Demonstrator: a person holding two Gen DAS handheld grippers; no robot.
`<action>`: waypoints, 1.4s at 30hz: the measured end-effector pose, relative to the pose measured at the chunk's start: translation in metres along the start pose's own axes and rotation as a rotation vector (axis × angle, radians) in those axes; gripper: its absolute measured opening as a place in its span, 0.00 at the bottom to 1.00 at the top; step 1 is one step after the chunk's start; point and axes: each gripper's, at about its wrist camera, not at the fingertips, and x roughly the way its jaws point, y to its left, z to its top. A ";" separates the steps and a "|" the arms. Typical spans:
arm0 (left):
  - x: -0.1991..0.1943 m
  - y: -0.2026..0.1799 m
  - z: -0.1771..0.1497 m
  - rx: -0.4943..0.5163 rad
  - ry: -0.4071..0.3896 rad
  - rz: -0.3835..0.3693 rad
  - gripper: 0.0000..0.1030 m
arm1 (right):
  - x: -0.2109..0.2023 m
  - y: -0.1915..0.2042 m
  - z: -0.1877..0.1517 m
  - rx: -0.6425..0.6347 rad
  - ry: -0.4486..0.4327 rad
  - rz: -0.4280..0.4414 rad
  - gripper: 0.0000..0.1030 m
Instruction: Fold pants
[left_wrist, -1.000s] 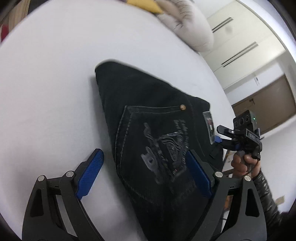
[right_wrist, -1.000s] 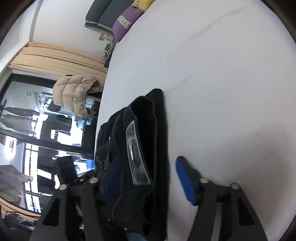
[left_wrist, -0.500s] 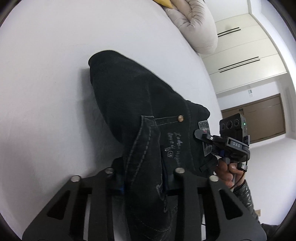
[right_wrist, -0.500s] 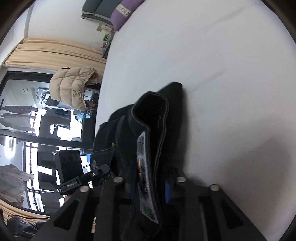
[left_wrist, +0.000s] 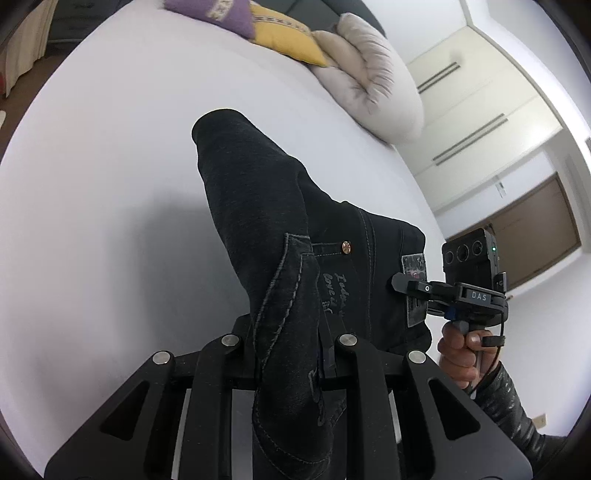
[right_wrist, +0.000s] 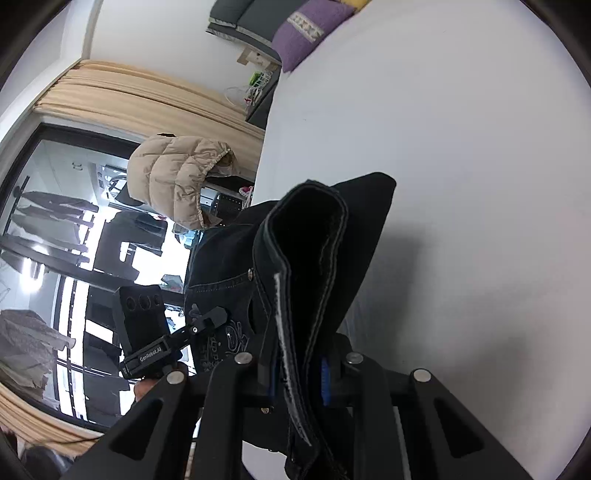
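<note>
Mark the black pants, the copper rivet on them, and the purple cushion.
black pants (left_wrist: 258, 192): left wrist view, on the plain leg fabric.
copper rivet (left_wrist: 346, 247): left wrist view, at its centre.
purple cushion (right_wrist: 314, 22): right wrist view, on its front face.

Both grippers' fingers (left_wrist: 240, 354) now closed on lifted pants (left_wrist: 258, 206).

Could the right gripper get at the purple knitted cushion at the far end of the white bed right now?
Probably not as things stand. The right gripper is clamped on the black denim pants, so it is occupied, and the purple knitted cushion lies far across the white bed, though nothing blocks the way.
</note>
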 end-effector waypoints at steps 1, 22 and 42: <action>-0.002 0.014 0.005 -0.009 0.002 0.011 0.17 | 0.012 -0.003 0.007 0.011 0.010 0.003 0.18; 0.028 0.050 -0.009 -0.010 -0.062 0.222 0.56 | 0.022 -0.064 -0.009 0.147 -0.040 -0.010 0.41; -0.145 -0.179 -0.154 0.427 -0.661 0.802 1.00 | -0.129 0.150 -0.146 -0.402 -0.636 -0.465 1.00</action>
